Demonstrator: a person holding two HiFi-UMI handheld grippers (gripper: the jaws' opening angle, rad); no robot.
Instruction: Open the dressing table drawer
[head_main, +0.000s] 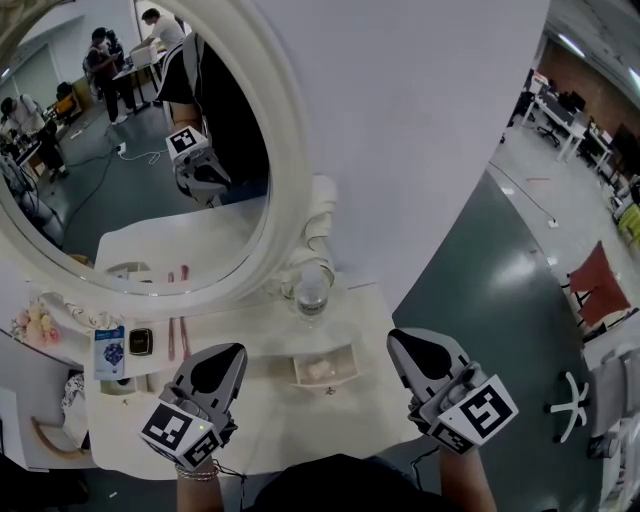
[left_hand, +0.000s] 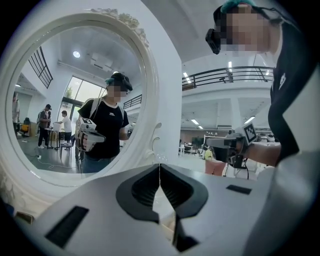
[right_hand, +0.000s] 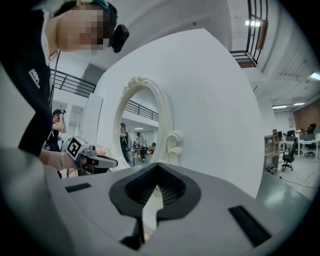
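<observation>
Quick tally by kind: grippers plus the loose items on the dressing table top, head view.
grippers: 2, left gripper and right gripper
glass: 1
pink sticks: 2
blue-white packet: 1
dark square case: 1
Total: 7
</observation>
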